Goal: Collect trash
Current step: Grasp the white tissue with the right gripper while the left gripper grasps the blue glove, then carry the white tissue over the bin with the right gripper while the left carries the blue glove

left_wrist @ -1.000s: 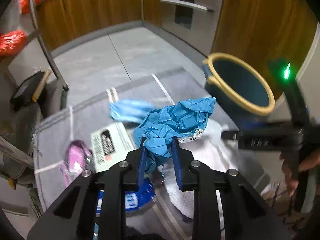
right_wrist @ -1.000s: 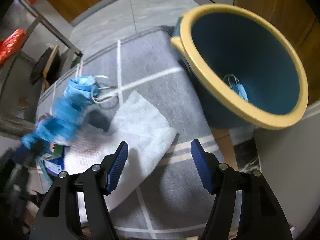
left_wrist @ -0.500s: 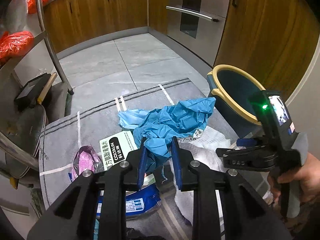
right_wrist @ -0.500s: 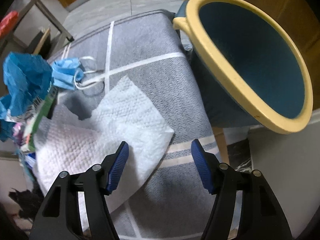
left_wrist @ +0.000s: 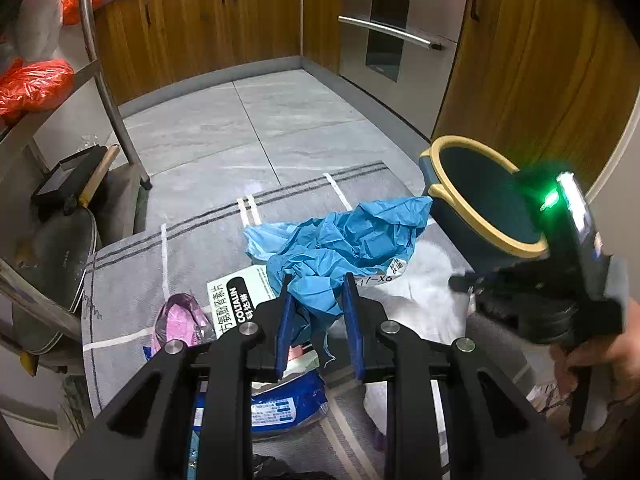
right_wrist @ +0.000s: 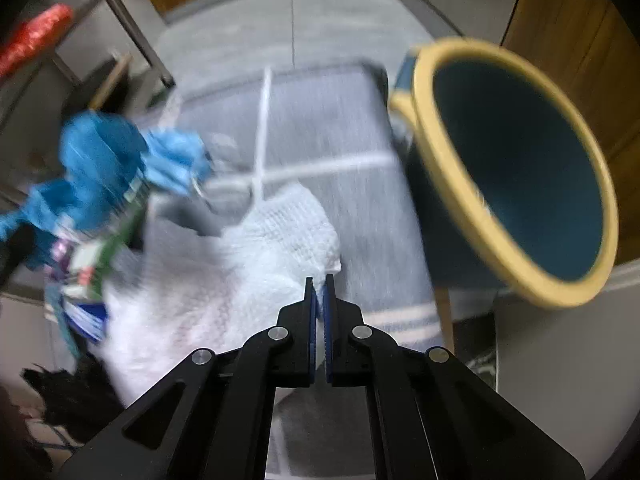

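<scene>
Losing the white paper towel [right_wrist: 256, 264] is my main worry: my right tongs [right_wrist: 319, 280] are clamped only on its corner, so it could tear or slip before reaching the blue bin [right_wrist: 516, 172] at two o'clock. My left tongs [left_wrist: 316, 304] grip the crumpled blue wrapper [left_wrist: 340, 240], which billows toward twelve and could snag the litter on the grey mat [left_wrist: 192, 240].
</scene>
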Motion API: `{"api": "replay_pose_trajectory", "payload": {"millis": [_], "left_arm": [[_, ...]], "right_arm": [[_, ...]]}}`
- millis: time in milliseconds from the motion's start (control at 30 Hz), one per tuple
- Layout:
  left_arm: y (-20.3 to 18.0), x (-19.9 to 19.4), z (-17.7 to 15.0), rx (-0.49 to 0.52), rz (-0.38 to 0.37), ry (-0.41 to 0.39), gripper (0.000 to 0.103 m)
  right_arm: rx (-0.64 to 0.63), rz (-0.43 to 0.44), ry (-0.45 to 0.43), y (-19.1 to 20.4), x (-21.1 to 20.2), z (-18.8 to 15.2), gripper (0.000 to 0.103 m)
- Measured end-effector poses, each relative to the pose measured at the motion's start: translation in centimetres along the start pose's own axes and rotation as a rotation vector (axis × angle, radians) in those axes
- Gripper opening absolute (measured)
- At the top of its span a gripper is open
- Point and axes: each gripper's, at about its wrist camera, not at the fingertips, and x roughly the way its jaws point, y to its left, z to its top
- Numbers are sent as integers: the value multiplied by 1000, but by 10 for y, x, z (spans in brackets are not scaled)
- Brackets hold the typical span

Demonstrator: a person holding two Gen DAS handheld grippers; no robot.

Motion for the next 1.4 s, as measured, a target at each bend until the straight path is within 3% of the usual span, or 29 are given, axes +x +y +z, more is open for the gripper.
{"api": "replay_pose_trajectory", "payload": {"millis": [400,900,1200,1400], "left_arm": [[12,-20,15,-36,22,-55,23],[13,-56,34,-55,6,-139,23],[-3,-54,43,-10,2,-126,23],[-27,-53,62,34,-43,-140,23]], "right_arm": [[-37,115,-226,6,-85,27,4],[-75,204,-385,14,-164,35,4],[-76,153,-442,-6,-195,49,4],[-31,121,-484,-48,-213,64,4]]}}
